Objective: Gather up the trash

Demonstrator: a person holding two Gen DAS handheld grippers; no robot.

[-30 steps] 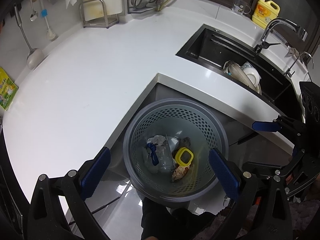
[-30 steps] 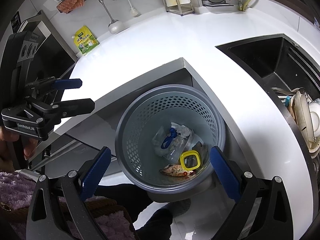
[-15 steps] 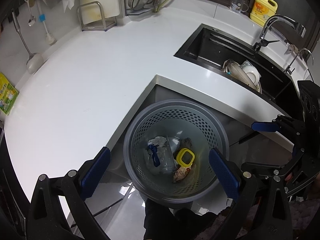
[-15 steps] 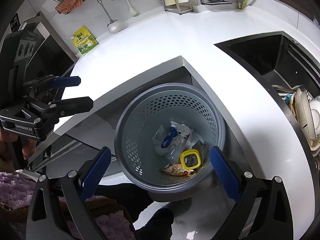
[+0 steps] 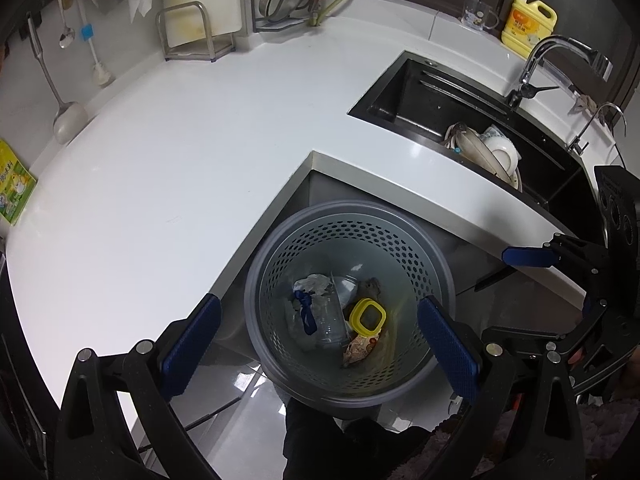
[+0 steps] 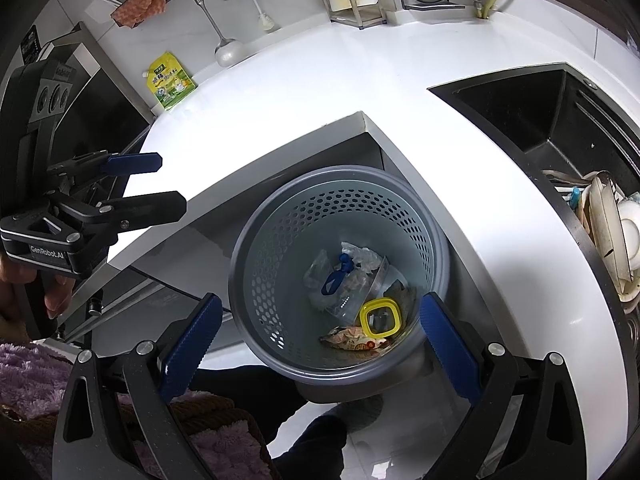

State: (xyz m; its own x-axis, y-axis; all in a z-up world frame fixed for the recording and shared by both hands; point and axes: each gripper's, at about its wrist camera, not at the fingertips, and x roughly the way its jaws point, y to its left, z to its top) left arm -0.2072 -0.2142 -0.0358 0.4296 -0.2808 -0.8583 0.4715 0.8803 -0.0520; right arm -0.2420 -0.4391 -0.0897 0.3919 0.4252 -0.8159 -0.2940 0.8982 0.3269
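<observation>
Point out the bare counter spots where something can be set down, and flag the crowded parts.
The white countertop is bare from the metal rack at the back wall to the inner corner above the grey perforated bin, and along the strip between the bin and the black sink. Crowded: the sink's dish stack and the bin's bottom, full of trash.
</observation>
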